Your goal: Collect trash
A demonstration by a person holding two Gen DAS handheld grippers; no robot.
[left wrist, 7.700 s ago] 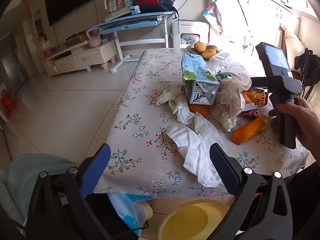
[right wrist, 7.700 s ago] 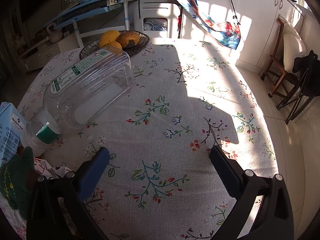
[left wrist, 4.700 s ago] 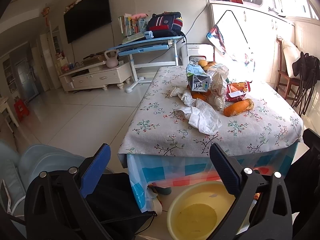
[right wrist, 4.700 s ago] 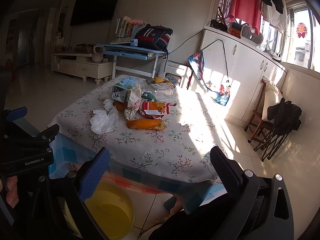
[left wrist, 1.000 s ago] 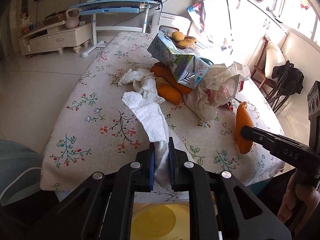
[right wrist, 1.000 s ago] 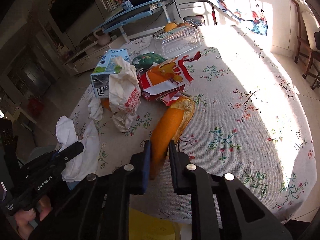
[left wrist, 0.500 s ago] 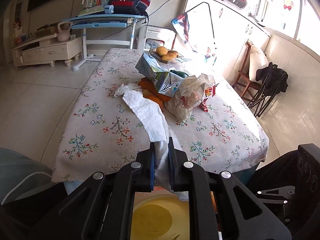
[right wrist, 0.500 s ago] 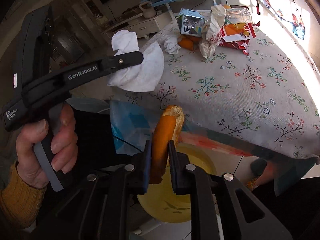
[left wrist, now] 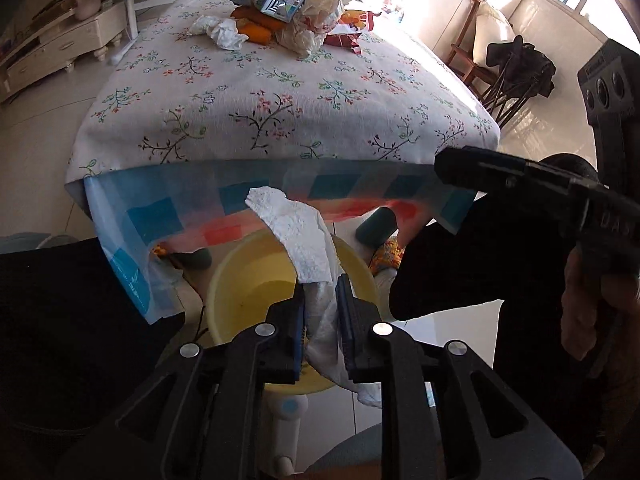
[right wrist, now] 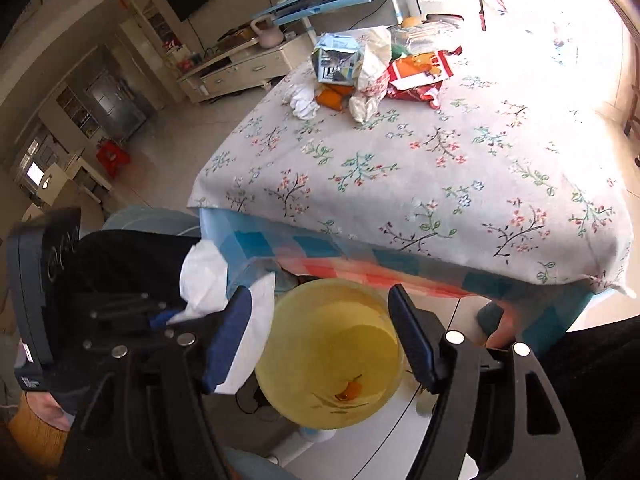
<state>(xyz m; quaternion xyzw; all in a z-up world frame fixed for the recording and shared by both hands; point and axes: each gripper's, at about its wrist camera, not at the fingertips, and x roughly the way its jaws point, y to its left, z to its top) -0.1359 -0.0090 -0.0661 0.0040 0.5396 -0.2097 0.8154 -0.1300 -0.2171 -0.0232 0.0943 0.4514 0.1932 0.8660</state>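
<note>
1. The left gripper [left wrist: 320, 312] hangs above the near rim of the yellow basin [left wrist: 224, 280], which sits on the floor below the table's near edge. Its jaws have just been easing apart, the white tissue [left wrist: 300, 236] still between the pads. One risk: the tissue trails over the rim and could slide outside onto the floor.
2. Inside the basin [right wrist: 288, 396] lies one orange scrap [right wrist: 350, 390]; nothing else shows.
3. The right gripper [right wrist: 320, 336], just opened, is spread wide and empty above the basin.
4. The remaining trash pile [right wrist: 376, 68] sits near the table's far edge; the carton could topple when picked.
</note>
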